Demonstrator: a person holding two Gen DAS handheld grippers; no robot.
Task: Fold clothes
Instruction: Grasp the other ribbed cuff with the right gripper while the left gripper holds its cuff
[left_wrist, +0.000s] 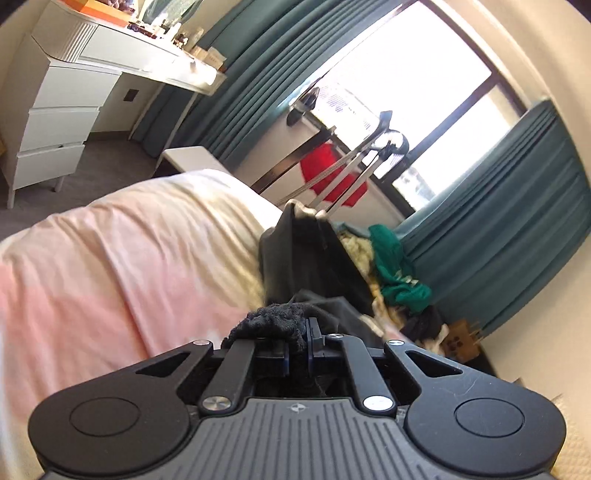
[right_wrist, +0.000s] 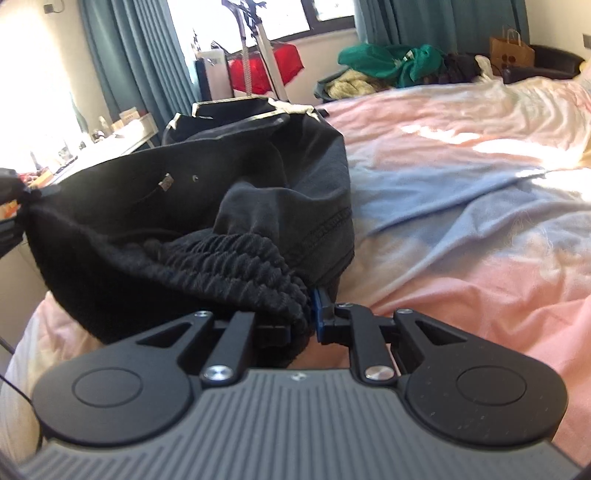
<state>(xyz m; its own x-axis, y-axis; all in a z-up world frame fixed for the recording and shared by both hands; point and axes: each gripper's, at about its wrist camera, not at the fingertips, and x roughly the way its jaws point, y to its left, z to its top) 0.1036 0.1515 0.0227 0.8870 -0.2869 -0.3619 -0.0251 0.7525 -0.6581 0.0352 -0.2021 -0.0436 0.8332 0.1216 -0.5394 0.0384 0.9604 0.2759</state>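
A black garment (right_wrist: 207, 173) with a ribbed elastic waistband (right_wrist: 236, 266) and a metal-tipped drawstring hangs over the pink bed sheet (right_wrist: 461, 266). My right gripper (right_wrist: 309, 314) is shut on one end of the waistband, the bunched ribbing bulging over its left finger. At the far left edge of the right wrist view, the waistband's other end is stretched out to my left gripper (right_wrist: 11, 206). In the left wrist view, my left gripper (left_wrist: 297, 332) is shut on the ribbed band (left_wrist: 269, 317), and the dark garment (left_wrist: 306, 254) trails away ahead of it.
A pile of clothes with a green piece (right_wrist: 391, 62) lies at the bed's far side, beside a brown paper bag (right_wrist: 511, 50). A metal stand and a red cloth (left_wrist: 332, 173) are by the window. A white dresser (left_wrist: 55, 118) and cluttered desk stand beyond the bed.
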